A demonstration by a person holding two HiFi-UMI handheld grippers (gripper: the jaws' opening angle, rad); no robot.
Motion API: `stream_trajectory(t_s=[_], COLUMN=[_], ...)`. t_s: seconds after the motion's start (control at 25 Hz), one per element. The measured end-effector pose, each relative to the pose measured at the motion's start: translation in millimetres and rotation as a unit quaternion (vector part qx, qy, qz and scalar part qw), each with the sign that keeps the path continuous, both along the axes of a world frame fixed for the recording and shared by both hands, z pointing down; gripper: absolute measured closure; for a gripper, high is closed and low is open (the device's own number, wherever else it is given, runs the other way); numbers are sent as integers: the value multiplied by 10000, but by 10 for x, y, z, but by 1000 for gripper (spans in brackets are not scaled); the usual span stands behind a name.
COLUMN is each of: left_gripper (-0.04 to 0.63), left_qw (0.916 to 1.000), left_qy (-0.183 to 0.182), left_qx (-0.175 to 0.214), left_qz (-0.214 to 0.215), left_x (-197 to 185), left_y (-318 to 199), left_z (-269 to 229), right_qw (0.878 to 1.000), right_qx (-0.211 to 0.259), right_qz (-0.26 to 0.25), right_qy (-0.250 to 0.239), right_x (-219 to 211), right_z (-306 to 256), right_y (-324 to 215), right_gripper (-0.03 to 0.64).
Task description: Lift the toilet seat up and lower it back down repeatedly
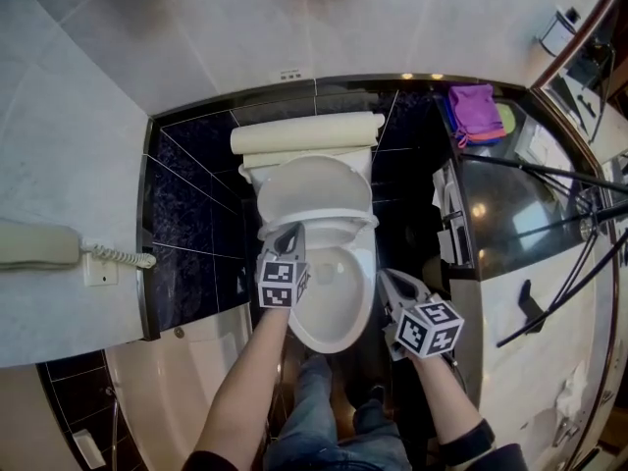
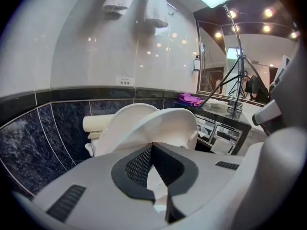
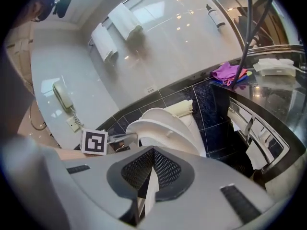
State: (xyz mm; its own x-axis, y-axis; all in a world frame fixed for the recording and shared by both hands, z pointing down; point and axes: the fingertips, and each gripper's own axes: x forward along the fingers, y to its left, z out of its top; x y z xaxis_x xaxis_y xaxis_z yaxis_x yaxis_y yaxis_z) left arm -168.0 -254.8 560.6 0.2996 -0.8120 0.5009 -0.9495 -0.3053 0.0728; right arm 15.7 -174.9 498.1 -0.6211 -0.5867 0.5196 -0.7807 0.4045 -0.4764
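The seat (image 2: 170, 123) stands half raised over the bowl (image 1: 339, 334), hinge at 12 o'clock, long axis running 12 to 6. The left gripper (image 1: 288, 232) is nearer: the seat's front rim lies at its 12 o'clock, touching its tips. Its jaws look closed, seemingly propping the rim, not pinching it. The right gripper (image 1: 390, 280) is shut and empty beside the bowl, the seat at its 10 o'clock. Smooth plastic; a counter (image 1: 510, 214) crowds 3 o'clock.
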Motion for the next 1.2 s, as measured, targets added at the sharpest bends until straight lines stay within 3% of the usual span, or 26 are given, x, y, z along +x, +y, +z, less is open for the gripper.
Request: stream_trajectory(t_s=[0.16, 0.48, 0.92, 1.2], left_gripper=[603, 603, 603, 603], left_qw=[9998, 9997, 9996, 9994], left_qy=[-117, -120, -211, -341], left_qx=[127, -137, -109, 15], left_qz=[-38, -153, -131, -83], left_x=[-104, -247, -255, -162], left_y=[-381, -897, -815, -433], left_z=[11, 106, 81, -348], right_qw=[10000, 9999, 9999, 9997], right_qx=[21, -19, -39, 115], right_qz=[-44, -80, -104, -211], right_qy=[-3, 99, 32, 56], right_x=[-84, -65, -127, -55], right_z=[0, 78, 82, -142], right_y=[-39, -73, -10, 137], right_gripper=[601, 601, 600, 600])
